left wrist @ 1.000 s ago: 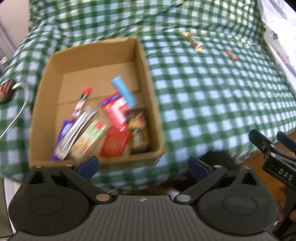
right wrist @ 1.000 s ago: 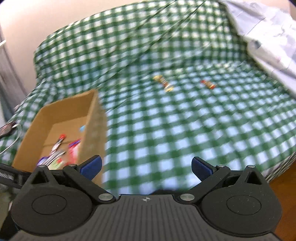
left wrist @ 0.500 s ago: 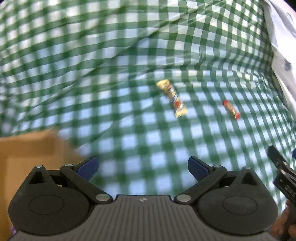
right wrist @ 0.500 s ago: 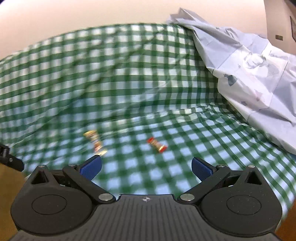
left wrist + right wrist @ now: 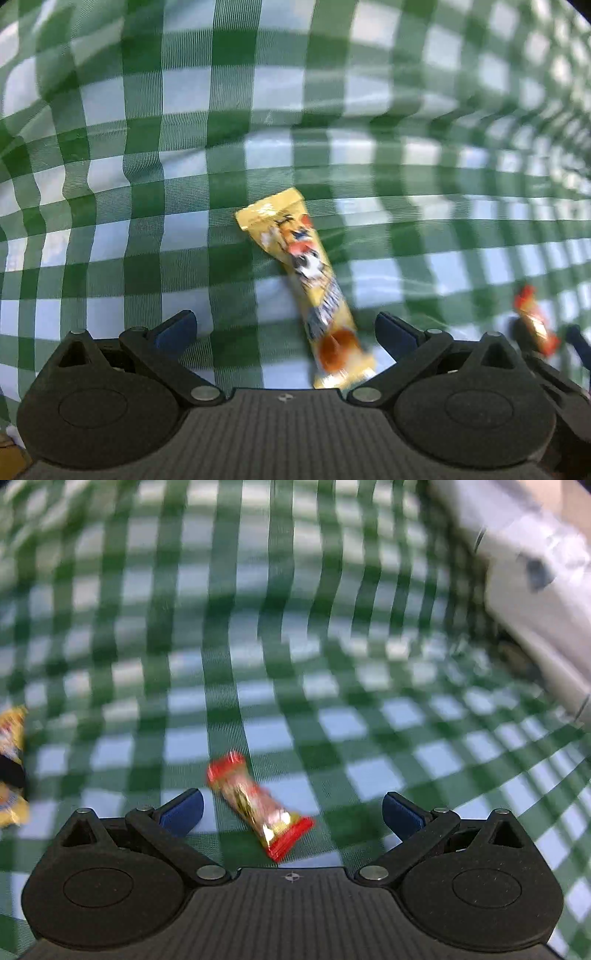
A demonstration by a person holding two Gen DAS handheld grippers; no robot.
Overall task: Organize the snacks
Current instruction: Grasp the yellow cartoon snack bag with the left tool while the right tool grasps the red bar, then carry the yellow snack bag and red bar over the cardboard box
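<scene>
While the cardboard box filled the left wrist view a second ago, both grippers have since swung away from it and dropped close over the two loose snacks. The left gripper (image 5: 284, 330) is spread wide and holds nothing; the yellow snack bar (image 5: 306, 280) lies between its fingers, nearer the right one, flat on the green checked cloth (image 5: 147, 206). The right gripper (image 5: 293, 810) is likewise wide open and empty, with the red-ended candy (image 5: 258, 806) between its fingers, nearer the left one.

Judging from this, the box phase is over for now and each gripper is lined up for a pick, neither yet closing.

The yellow snack bar's long axis runs away from the left gripper and leans left: its near end sits just beside the right finger, its far crimped end points up and leftward. Seen from the right gripper, the candy lies on a similar diagonal, its near end towards the gripper's middle. Beside the yellow snack bar, to its right, the candy shows again in the left view.
</scene>
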